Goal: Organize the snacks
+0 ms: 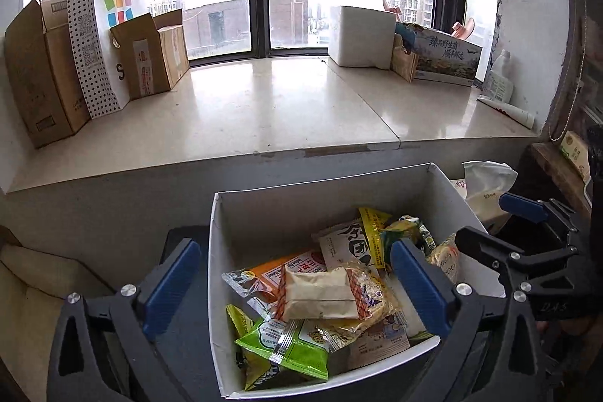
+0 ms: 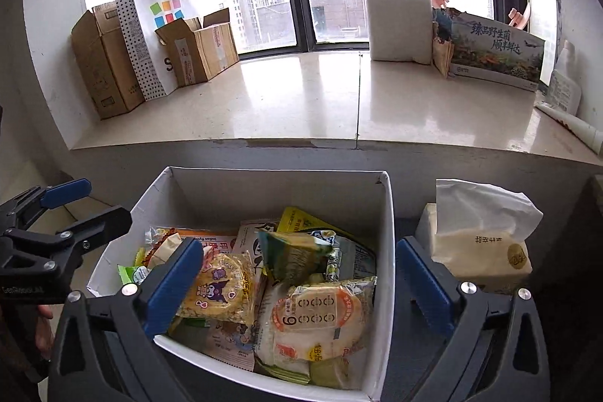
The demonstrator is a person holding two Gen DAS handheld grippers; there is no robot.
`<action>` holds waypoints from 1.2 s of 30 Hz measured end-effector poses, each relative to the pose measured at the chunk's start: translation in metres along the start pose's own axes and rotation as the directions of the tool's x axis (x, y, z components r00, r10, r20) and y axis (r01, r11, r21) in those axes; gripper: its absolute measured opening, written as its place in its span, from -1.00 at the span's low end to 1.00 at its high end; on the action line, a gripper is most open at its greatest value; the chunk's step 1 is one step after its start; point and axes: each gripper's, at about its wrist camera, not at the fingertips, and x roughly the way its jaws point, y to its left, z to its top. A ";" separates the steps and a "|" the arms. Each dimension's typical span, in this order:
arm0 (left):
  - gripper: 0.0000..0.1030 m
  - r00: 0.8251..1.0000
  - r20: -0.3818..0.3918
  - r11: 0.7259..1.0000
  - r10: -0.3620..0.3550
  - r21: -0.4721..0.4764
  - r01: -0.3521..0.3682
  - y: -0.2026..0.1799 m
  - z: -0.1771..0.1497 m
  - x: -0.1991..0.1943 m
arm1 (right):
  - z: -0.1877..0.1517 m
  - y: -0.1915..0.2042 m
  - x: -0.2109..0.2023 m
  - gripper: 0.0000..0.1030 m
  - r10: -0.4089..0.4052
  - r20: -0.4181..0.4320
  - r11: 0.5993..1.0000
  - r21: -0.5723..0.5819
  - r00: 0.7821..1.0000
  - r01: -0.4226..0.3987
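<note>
A white open box (image 1: 286,210) holds several snack packets, among them a beige wrapped cake (image 1: 320,296) and a green packet (image 1: 286,345). The same box (image 2: 271,187) shows in the right wrist view with a round orange-and-white cracker pack (image 2: 320,319) and a yellow cartoon packet (image 2: 222,289). My left gripper (image 1: 297,285) is open and empty over the box, its jaws straddling the box's left wall. My right gripper (image 2: 297,281) is open and empty, its jaws straddling the box's right wall. Each gripper shows at the edge of the other's view, the right one (image 1: 501,225) and the left one (image 2: 90,202).
A pale stone window sill (image 2: 301,100) runs behind the box. Cardboard boxes (image 2: 105,63) and a white paper bag (image 2: 166,25) stand at its left; a white block (image 2: 399,29) and a printed carton (image 2: 497,51) at its right. A tissue pack (image 2: 482,240) stands right of the snack box.
</note>
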 end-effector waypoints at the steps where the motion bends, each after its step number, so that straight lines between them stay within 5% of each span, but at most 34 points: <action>1: 1.00 1.000 0.019 1.000 0.016 -0.001 -0.016 0.000 -0.002 -0.006 | 0.000 -0.001 -0.002 1.00 -0.003 0.000 1.000 0.008 1.000 0.003; 15: 1.00 0.983 0.177 0.993 -0.054 -0.091 0.071 0.002 -0.050 -0.134 | -0.031 0.033 -0.123 1.00 -0.029 0.185 0.995 -0.092 0.982 0.046; 22: 1.00 0.982 0.167 0.984 -0.092 -0.136 0.115 0.000 -0.094 -0.202 | -0.061 0.052 -0.200 1.00 0.036 0.242 0.986 -0.169 0.970 0.006; 26: 1.00 0.983 0.183 0.991 -0.025 -0.122 0.048 -0.015 -0.126 -0.233 | -0.086 0.053 -0.219 1.00 0.097 0.209 0.990 -0.120 0.973 -0.072; 30: 1.00 0.984 0.152 0.988 -0.089 -0.113 0.107 -0.028 -0.150 -0.248 | -0.124 0.055 -0.223 1.00 0.053 0.152 0.998 -0.040 0.987 -0.047; 36: 1.00 0.990 0.125 0.992 -0.072 -0.095 0.084 -0.043 -0.170 -0.254 | -0.173 0.060 -0.238 1.00 0.039 0.129 0.999 -0.030 0.991 -0.036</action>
